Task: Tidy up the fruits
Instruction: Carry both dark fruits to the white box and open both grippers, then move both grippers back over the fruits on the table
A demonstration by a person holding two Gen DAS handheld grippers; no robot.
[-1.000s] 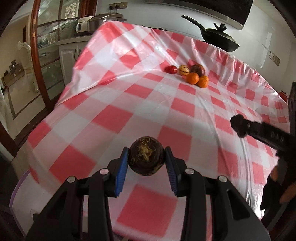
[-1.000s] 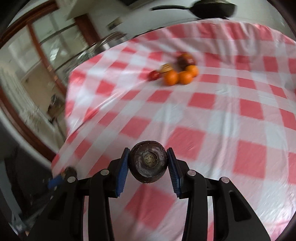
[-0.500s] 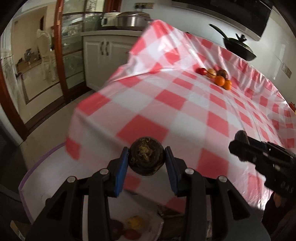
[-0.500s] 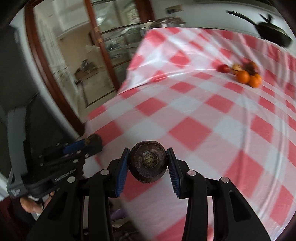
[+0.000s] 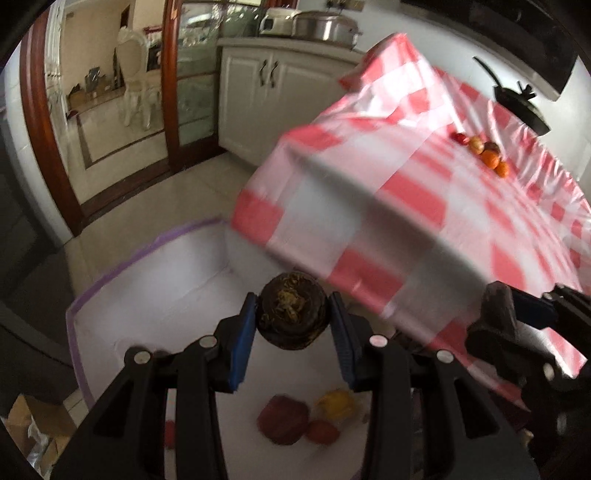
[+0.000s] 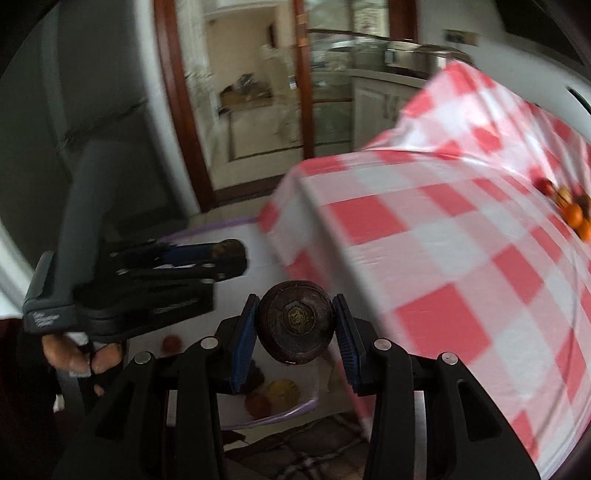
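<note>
Glossy, smooth red-and-white checked plastic tablecloth (image 5: 424,206), right of frame. Rough, matt dark round fruit (image 5: 292,315) between blue ribbed pads (image 5: 242,343). Shiny metal pot (image 5: 325,27) top centre; polished wooden door frame (image 5: 44,133) left.

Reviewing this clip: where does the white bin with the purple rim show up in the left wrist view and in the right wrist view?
Left wrist: the white bin with the purple rim fills the lower left, beneath the dark round fruit held in the left gripper.
Right wrist: only slivers show, at left centre and bottom centre, behind the gripper fingers.
Shared landmark: the red-and-white checked tablecloth hanging right of the bin in both views.
</note>
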